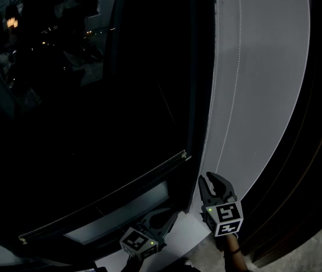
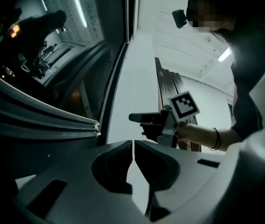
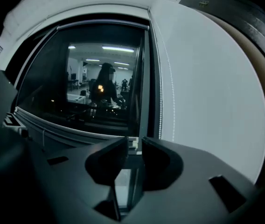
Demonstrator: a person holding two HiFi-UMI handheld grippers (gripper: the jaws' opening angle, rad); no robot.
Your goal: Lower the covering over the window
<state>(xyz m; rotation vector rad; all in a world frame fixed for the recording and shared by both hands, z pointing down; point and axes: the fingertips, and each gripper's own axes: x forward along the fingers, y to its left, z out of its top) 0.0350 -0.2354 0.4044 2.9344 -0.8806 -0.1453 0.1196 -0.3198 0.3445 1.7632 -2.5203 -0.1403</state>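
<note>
White wall [image 1: 274, 67], pale ledge [image 1: 192, 231], grey floor [image 1: 314, 254], ceiling strip light [image 2: 224, 55]

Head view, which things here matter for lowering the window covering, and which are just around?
For the job: bead chain; window; bar with end cap across it; right gripper, open and empty; left gripper, shut.
Just around: white wall; dark frame at right.

I count two grippers, left gripper [image 1: 171, 214] and right gripper [image 1: 206, 179]; one dark window [image 1: 81, 95]; one covering's bottom rail [image 1: 104, 200]; two bead chain strands [image 1: 238, 50]; one white wall panel [image 1: 271, 67].
</note>
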